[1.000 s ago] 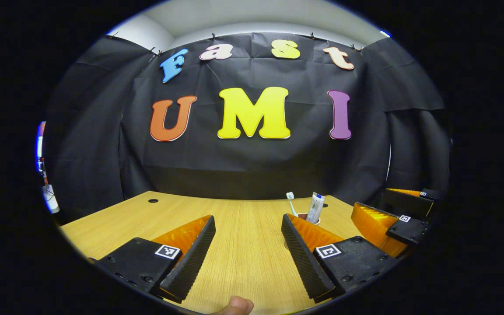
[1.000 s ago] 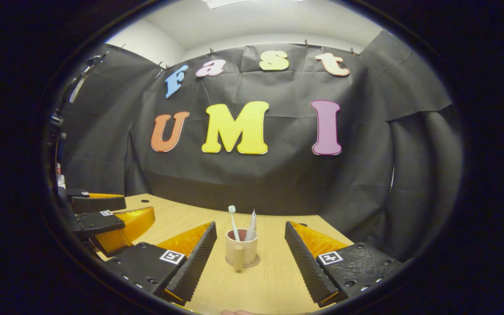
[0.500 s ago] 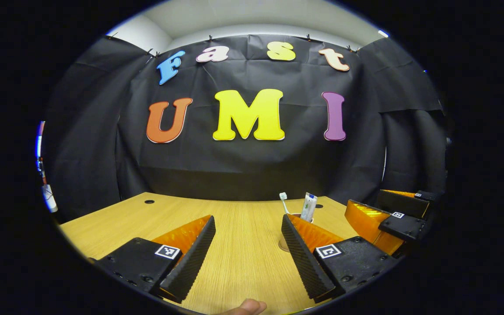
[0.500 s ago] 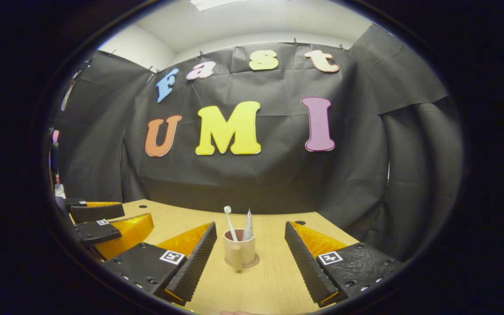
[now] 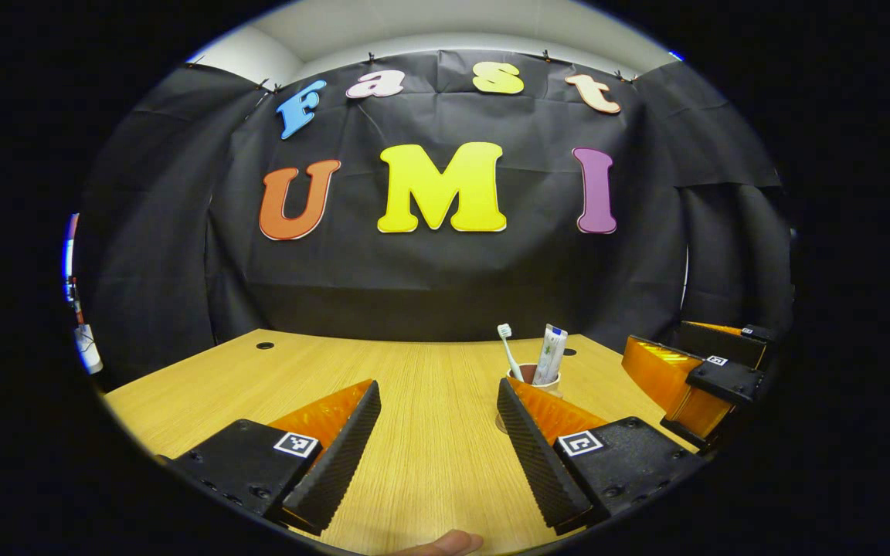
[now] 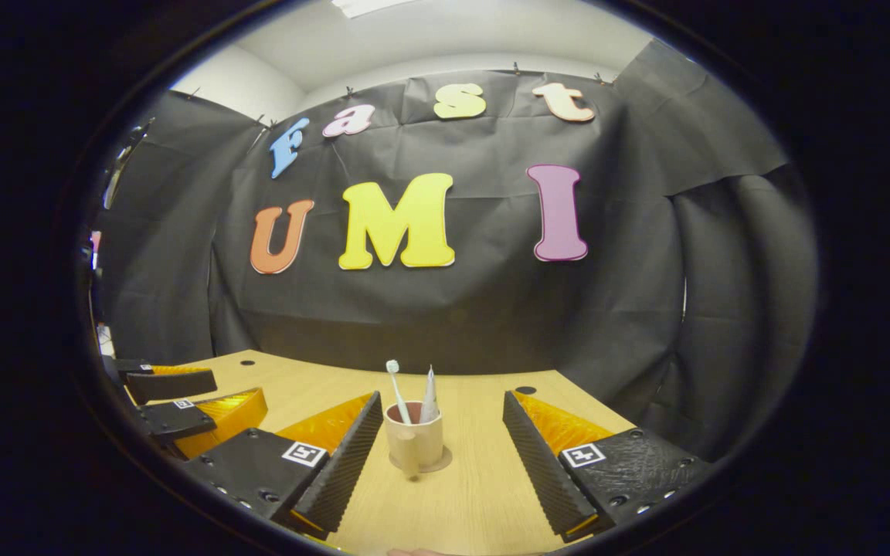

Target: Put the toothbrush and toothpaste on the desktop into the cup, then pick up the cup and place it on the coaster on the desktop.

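R tongs [image 6: 437, 471] eased back from cup [image 6: 414, 442]

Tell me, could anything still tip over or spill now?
Maybe. The toothbrush and toothpaste stand tall and leaning in the cup, so a bump could topple it off the coaster. The right gripper is open with the cup near one finger; a sideways move might knock it.

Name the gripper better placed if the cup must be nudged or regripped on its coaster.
Right. The cup, holding toothbrush and toothpaste, stands on the coaster ahead between the open right gripper fingers; the left gripper sits off to its side.
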The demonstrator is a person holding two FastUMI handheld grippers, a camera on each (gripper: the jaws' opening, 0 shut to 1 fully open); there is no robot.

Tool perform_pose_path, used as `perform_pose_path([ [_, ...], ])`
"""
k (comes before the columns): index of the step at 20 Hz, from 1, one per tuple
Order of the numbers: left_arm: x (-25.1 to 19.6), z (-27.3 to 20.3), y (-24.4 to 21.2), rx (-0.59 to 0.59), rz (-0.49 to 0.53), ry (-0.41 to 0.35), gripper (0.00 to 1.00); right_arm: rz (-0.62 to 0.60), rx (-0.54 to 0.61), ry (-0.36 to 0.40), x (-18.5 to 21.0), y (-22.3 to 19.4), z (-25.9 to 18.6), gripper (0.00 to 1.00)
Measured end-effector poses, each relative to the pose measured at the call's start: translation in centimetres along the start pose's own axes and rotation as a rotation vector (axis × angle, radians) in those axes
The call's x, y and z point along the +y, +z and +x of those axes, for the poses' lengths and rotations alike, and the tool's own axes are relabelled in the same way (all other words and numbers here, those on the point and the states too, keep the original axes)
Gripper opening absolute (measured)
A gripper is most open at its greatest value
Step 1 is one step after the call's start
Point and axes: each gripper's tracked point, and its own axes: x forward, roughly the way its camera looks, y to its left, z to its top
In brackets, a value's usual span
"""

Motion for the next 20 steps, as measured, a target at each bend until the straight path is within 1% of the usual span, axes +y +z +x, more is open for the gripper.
perform_pose_path([
  [6, -0.81, -0.01, 0.27, -0.024, -0.010, -0.025, 0.96, -0.004, -0.001, 0.000, -0.14, -0.13, 0.32, 0.94],
  [14, -0.18, 0.13, 0.03, -0.014, -0.019, -0.006, 0.96, -0.002, 0.010, 0.010, 0.10, -0.63, 0.39, 0.94],
  [20, -0.57, -0.13, 0.02, -0.021, -0.005, -0.010, 0.96, -0.015, 0.016, 0.019, 0.60, -1.06, 0.40, 0.94],
])
